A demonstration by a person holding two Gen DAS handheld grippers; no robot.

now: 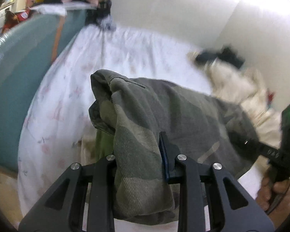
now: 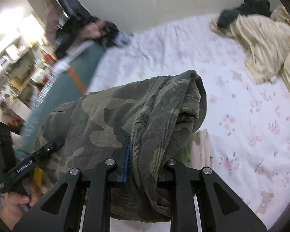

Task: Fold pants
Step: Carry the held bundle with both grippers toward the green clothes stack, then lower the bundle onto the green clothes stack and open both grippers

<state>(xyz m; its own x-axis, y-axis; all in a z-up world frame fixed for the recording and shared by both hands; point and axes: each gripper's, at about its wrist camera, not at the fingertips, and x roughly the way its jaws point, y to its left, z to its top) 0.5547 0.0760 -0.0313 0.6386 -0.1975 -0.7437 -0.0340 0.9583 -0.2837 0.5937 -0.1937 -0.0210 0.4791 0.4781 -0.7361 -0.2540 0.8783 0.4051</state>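
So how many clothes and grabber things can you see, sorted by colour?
Camouflage green pants: 1
Cream garment, crumpled on the flowery bedsheet: 1
Black clothing by the wall: 1 bundle
Black grippers: 2, the left gripper and the right gripper, both clamped on the pants
Total: 5

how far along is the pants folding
Early. Done: both grippers are shut on the camo pants, left gripper and right gripper each pinching bunched cloth. In hand: the pants hang between them above the bed. Left: every fold; none visible yet.
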